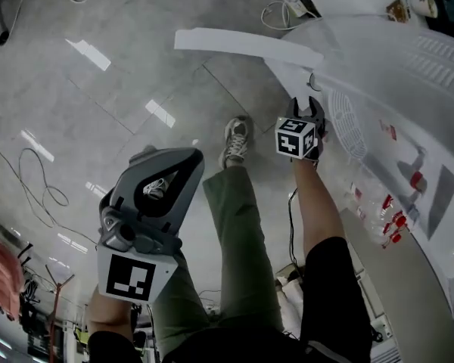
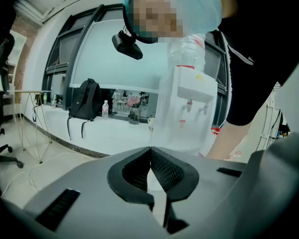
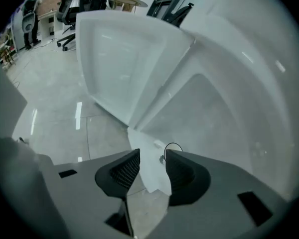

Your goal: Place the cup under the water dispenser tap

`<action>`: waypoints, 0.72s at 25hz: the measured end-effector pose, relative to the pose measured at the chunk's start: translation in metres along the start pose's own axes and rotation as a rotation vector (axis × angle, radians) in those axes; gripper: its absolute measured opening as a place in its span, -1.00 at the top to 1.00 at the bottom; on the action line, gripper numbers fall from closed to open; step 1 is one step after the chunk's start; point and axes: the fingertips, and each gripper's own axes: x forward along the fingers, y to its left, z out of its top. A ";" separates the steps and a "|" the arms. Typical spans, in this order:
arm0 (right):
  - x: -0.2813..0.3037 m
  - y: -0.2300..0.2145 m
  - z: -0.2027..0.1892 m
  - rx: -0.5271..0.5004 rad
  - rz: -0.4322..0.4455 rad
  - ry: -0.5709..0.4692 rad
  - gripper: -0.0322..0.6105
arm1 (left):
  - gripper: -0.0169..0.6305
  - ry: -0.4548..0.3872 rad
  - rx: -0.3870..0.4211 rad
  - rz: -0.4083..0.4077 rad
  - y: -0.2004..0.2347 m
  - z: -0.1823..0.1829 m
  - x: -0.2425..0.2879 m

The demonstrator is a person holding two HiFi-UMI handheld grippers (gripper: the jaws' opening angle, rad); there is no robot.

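The white water dispenser (image 1: 420,104) fills the right of the head view, with red taps (image 1: 394,221) on its front. In the left gripper view the dispenser (image 2: 189,101) stands across the room with a bottle on top. I see no cup in either gripper. My left gripper (image 1: 166,154) hangs low at the left, jaws (image 2: 150,151) shut on nothing. My right gripper (image 1: 310,107) is beside the dispenser's round slotted grille (image 1: 348,123). Its jaws (image 3: 152,166) are open and empty, facing the white casing (image 3: 214,83).
A small white cup-like thing (image 1: 423,3) sits at the far top right. A power strip and cables (image 1: 286,0) lie on the grey floor. The person's leg and shoe (image 1: 237,139) are between the grippers. A black backpack (image 2: 84,101) rests on a white counter.
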 end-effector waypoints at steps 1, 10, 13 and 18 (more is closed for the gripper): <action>0.014 -0.002 -0.006 0.009 -0.014 0.013 0.44 | 0.89 0.002 -0.007 0.010 0.003 -0.009 0.005; 0.108 -0.023 -0.049 -0.043 -0.055 0.107 0.44 | 0.89 -0.008 -0.070 0.048 0.009 -0.064 0.061; 0.131 -0.026 -0.053 -0.098 -0.036 0.131 0.44 | 0.89 -0.014 -0.083 0.050 0.007 -0.072 0.077; 0.160 -0.026 -0.049 -0.192 -0.005 0.166 0.44 | 0.89 -0.019 -0.081 0.038 0.009 -0.083 0.095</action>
